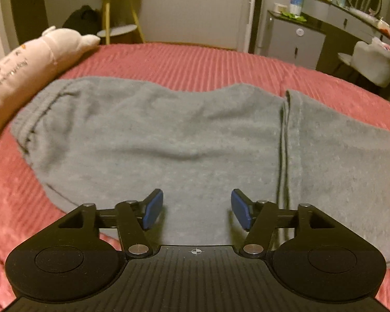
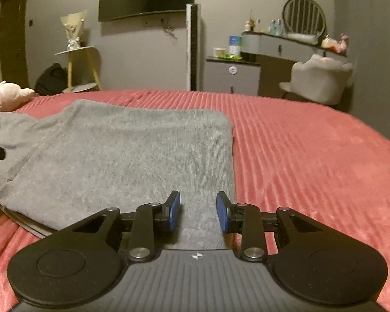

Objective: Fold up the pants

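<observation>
Left gripper parted over blurred pants, near hem hidden.

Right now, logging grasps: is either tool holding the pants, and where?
Nothing is held. Left tool and right tool are both open above the grey pants.

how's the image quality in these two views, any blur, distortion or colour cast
Left wrist view: dim warm light, the grey pants and pillow smeared by blur, strong fisheye bending of the red bedspread, dark corners. Right wrist view: the same warm cast, bedspread ribs blurred on the right, the open right gripper sharp, walls bowed.
</observation>
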The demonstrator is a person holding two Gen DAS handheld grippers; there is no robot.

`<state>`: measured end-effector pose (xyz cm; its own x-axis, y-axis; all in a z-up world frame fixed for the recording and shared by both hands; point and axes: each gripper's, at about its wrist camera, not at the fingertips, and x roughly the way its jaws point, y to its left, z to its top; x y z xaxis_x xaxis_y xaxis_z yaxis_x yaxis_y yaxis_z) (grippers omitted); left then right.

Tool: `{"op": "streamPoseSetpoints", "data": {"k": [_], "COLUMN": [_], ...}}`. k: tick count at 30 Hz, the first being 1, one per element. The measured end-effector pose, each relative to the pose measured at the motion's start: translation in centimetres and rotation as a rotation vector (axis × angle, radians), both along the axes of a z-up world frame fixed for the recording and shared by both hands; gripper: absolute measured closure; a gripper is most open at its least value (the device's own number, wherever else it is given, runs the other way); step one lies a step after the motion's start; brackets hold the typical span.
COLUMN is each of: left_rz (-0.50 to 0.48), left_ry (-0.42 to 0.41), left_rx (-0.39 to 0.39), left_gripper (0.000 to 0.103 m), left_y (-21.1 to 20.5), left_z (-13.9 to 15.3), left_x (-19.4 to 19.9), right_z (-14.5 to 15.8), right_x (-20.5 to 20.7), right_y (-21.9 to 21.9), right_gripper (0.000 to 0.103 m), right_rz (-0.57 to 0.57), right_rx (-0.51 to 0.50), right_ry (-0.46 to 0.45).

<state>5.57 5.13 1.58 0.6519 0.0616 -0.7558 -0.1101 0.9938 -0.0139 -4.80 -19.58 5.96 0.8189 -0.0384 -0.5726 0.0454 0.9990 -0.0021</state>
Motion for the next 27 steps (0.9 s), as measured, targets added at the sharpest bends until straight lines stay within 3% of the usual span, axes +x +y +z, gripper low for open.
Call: {"op": "streamPoseSetpoints", "data": {"k": [3, 7, 10, 12, 17, 20, 23, 27], "left_rz": [0.012, 0.044, 0.061, 0.071, 0.135, 0.167, 0.202, 0.268], "left_ry": [-0.011, -0.013, -0.034, -0.03, 0.004, -0.001, -0.029, -0.045], "left_rx": [-0.021, -0.052, -0.012, -0.011, -0.158, -0.165, -0.149, -0.189], "left_gripper": [0.03, 0.026, 0.021, 0.019, 0.016, 0.016, 0.013, 0.013], "left_y": [1.6, 4.4, 5.9, 6.9, 10.6, 12.4, 14.3, 18.0], "left_z": [0.4, 0.5, 0.5, 0.3, -0.5, -1.1, -1.5, -2.3], "left_x": [-0.4, -1.3, -2.1, -2.3, -2.2, -2.3, -2.7, -3.1], "right_z": [0.5, -0.5, -0.5, 0.1, 0.0, -0.1, -0.1, 0.7], "right_x": [-0.3, 0.3, 0.5, 0.9, 2.4, 3.9, 5.5, 5.9], "right_y": [1.6, 4.8, 6.8, 7.5, 10.6, 13.4, 16.6, 18.2], "right_gripper": [0.069, 0.067, 0.067, 0.067, 0.067, 0.067, 0.058, 0.058], "right_rz": [-0.011, 0.041, 0.052, 0.047, 0.059, 0.093, 0.214, 0.322], "right_rx": [-0.018, -0.115, -0.18, -0.134, -0.085, -0.067, -0.03, 0.067], "right_ry": [-0.011, 0.044, 0.055, 0.059, 0.068, 0.077, 0.114, 0.099]}}
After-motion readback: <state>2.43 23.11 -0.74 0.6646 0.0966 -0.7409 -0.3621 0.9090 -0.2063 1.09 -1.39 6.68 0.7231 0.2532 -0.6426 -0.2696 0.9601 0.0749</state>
